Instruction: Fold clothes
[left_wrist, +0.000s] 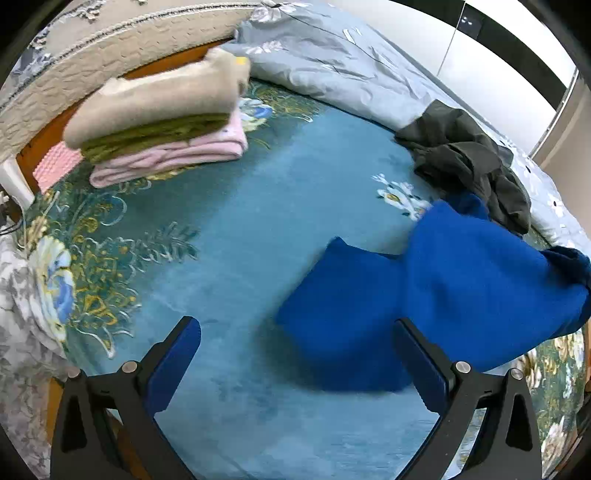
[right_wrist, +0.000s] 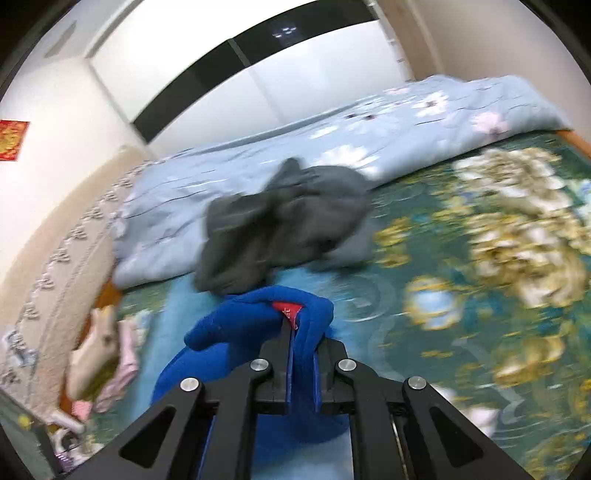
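A bright blue garment (left_wrist: 461, 280) lies partly lifted on the teal floral bedspread (left_wrist: 240, 229), right of centre in the left wrist view. My left gripper (left_wrist: 295, 332) is open and empty, just in front of the garment's near edge. My right gripper (right_wrist: 301, 332) is shut on the blue garment (right_wrist: 236, 321) and holds a bunched fold with a red label above the bed. A crumpled dark grey garment (left_wrist: 465, 162) lies behind it and also shows in the right wrist view (right_wrist: 284, 218).
A stack of folded clothes (left_wrist: 159, 118), beige on olive on pink, sits at the back left near the headboard (left_wrist: 92, 55). A light blue floral quilt (left_wrist: 332, 62) lies bunched along the far side. A wardrobe (right_wrist: 221, 85) stands beyond the bed.
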